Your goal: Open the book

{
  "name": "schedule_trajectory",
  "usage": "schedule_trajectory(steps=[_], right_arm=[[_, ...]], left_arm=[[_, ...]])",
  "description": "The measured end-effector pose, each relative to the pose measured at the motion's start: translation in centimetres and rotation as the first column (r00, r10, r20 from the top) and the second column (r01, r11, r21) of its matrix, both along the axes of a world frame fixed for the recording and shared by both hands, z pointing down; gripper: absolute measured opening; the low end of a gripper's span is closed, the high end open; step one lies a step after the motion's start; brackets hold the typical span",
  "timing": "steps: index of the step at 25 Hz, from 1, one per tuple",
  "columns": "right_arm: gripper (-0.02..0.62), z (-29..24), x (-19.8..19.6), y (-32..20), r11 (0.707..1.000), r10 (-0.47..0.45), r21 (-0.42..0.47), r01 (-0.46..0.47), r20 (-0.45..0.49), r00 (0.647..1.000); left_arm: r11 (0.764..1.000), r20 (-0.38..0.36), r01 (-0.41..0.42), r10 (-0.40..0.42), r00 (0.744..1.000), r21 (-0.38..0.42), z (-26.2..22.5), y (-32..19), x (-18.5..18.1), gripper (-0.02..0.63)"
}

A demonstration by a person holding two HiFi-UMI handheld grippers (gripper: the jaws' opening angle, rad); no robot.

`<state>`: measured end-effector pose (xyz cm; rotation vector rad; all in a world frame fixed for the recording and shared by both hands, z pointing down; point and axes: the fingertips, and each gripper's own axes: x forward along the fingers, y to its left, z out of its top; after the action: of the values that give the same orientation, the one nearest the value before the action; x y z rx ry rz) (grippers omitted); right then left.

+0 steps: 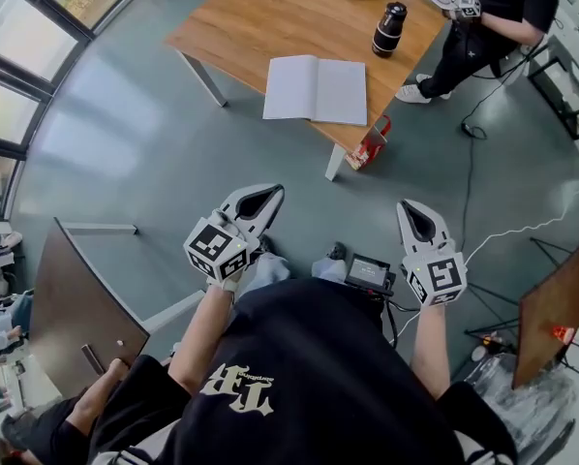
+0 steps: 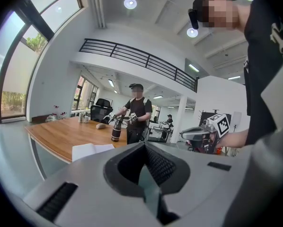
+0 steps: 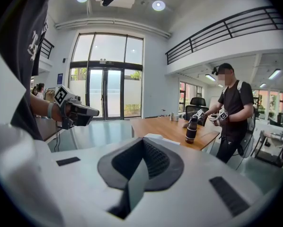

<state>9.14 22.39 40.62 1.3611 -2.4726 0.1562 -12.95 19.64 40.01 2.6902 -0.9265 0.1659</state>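
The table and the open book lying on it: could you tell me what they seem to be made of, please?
Table: wood or wood veneer with a matte finish, judging by its warm streaked grain. Book: plain white matte paper, with thin pages lying flat.

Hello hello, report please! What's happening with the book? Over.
Both shut, empty: left gripper, right gripper, short of the table. The book lies open. The bottle stands apart.

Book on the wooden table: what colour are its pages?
The book shows plain white pages, clearest in the head view.
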Motion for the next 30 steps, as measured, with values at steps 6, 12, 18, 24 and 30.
schedule_trajectory(steps=[6, 12, 18, 24, 30], right_arm=[[-0.012, -0.7, -3.2, 0.5, 1.0, 0.023, -0.005, -0.023, -0.014, 1.0], [-0.012, -1.3, -5.2, 0.5, 1.0, 0.019, 0.006, -0.019, -0.038, 0.999], [-0.012, -1.2, -6.1, 0.5, 1.0, 0.018, 0.004, -0.018, -0.053, 0.998], [-0.012, -0.9, -6.5, 0.5, 1.0, 0.012, -0.004, -0.013, -0.055, 0.998], [-0.012, -0.6, -6.5, 0.3, 1.0, 0.002, -0.006, -0.002, -0.058, 0.998]], left_arm=[[1.0, -0.019, -0.003, 0.003, 1.0, -0.001, -0.4, 0.1, -3.2, 0.006], [1.0, -0.022, -0.011, 0.011, 1.0, -0.003, -0.1, 0.1, -4.8, 0.006], [1.0, -0.03, -0.009, 0.009, 1.0, -0.002, 0.0, 0.0, -5.6, 0.006], [1.0, -0.031, -0.004, 0.004, 1.0, -0.003, 0.1, 0.2, -5.8, 0.006], [1.0, -0.028, 0.003, -0.003, 1.0, -0.004, 0.2, 0.1, -5.8, 0.006]])
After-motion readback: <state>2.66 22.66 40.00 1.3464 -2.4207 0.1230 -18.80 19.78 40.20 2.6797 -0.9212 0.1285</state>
